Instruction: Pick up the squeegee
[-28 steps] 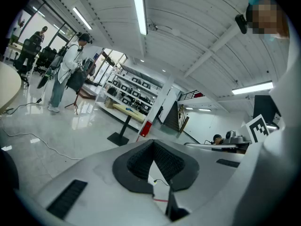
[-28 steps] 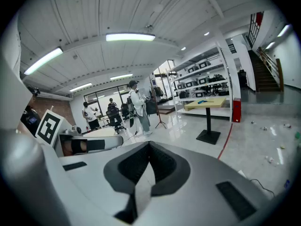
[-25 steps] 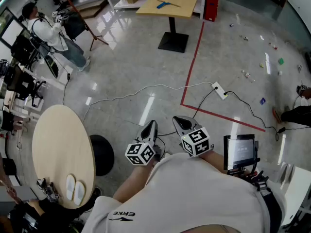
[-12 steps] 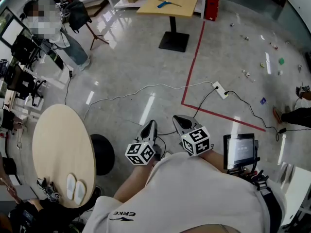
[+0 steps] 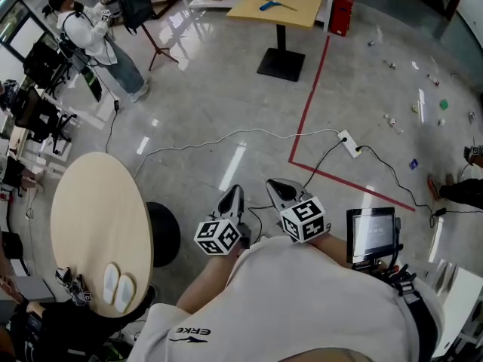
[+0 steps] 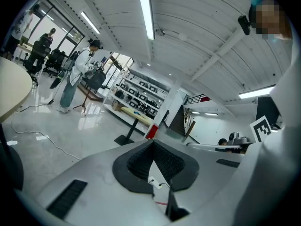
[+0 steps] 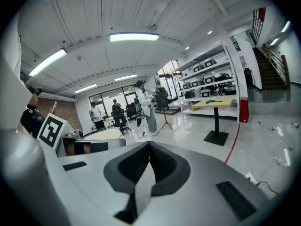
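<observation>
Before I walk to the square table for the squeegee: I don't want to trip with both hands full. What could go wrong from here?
1. The white cable lies across the floor between you and the square table: a trip hazard.
2. The power strip and its black cable lie right of that path.
3. The left gripper and right gripper are both shut; open one before reaching the squeegee.

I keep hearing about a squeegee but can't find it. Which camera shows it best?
The head view: the blue squeegee lies in plain sight from above on the far square table. The right gripper view shows it small and edge-on; the left gripper view shows barely a blue speck.
</observation>
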A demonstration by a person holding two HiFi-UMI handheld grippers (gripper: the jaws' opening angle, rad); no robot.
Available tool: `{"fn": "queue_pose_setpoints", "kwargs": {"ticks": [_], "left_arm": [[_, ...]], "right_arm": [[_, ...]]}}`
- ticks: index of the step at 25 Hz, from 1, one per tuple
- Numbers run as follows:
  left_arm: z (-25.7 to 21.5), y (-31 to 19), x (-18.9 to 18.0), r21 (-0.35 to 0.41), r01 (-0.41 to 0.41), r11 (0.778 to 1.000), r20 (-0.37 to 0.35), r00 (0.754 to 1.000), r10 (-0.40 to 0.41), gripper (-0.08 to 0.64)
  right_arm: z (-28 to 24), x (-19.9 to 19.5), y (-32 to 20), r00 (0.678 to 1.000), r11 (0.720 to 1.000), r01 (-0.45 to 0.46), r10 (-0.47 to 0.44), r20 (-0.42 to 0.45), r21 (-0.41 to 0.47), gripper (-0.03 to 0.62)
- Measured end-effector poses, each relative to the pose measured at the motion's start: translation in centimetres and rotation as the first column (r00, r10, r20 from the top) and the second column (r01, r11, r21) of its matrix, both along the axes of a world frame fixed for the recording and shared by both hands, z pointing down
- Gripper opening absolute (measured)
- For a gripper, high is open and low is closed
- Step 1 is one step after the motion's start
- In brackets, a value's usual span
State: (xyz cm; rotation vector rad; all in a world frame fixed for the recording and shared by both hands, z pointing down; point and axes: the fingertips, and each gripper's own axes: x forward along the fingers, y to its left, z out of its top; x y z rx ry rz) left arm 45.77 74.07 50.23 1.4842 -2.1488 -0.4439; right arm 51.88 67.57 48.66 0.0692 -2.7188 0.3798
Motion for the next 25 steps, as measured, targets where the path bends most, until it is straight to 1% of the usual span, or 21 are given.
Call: {"fn": "queue_pose_setpoints", "kwargs": {"ticks": [9, 15, 20, 25], "left_arm": [[0.2, 5.6, -4.1, 0.010, 0.106, 0.994, -0.001, 0.994, -0.106, 0.005], [0.9, 9.6, -6.4, 0.006, 0.165, 0.986, -0.024, 0.986, -0.165, 0.005], [0.9, 11.3, -7.8, 0.007, 0.203, 0.979, -0.034, 0.979, -0.203, 0.005], [0.3, 11.6, -9.5, 0.010, 0.229, 0.973, -0.037, 0.973, -0.229, 0.005]], "right_arm": [[0.1, -4.6, 5.1, 0.995, 0.995, 0.100, -0.100, 0.006, 0.011, 0.002], [0.5, -7.4, 8.6, 0.986, 0.986, 0.166, -0.166, -0.011, 0.018, 0.002], [0.5, -8.8, 10.0, 0.979, 0.979, 0.204, -0.203, -0.027, 0.029, 0.002], [0.1, -10.6, 10.1, 0.975, 0.975, 0.222, -0.221, -0.031, 0.031, 0.002]]}}
